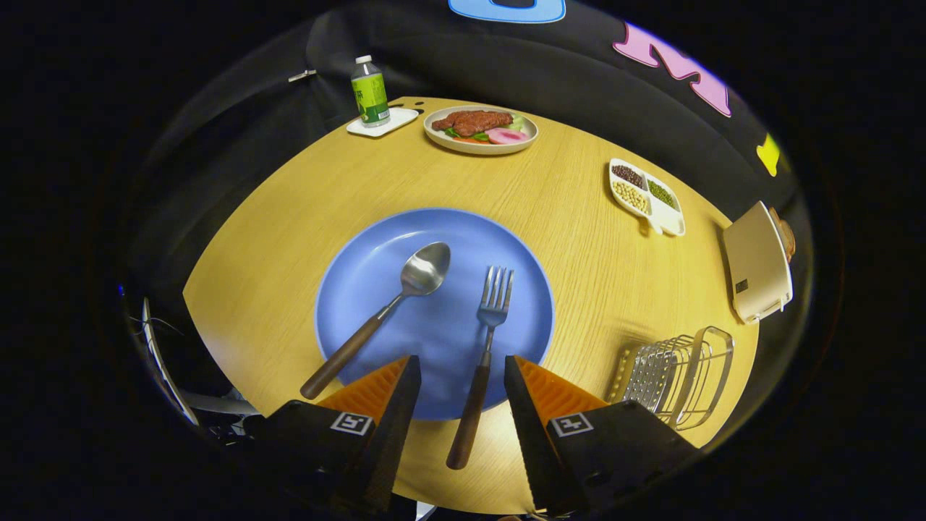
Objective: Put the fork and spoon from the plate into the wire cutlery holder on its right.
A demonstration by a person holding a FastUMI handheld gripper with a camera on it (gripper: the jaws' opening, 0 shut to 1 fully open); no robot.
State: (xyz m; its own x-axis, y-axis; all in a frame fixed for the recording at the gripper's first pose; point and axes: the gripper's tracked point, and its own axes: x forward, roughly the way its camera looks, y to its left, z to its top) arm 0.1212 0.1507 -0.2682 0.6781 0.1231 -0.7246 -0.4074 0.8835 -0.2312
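Note:
A blue plate (376,289) lies on the round wooden table just ahead of my fingers. On it rest a spoon (405,297) with a brown handle, to the left, and a fork (486,340) with a brown handle, to the right. The fork's handle runs off the plate's near rim and lies between my two fingers, untouched. My gripper (461,373) is open, hovering above the table over the fork's handle. The wire cutlery holder (676,376) stands on the table to the right of the plate, beside my right finger.
Beyond the plate stand a green-labelled bottle (370,92) on a white coaster, a plate of food (481,129) and a white divided dish of beans (646,195). A cream toaster (758,260) sits at the table's right edge, behind the holder.

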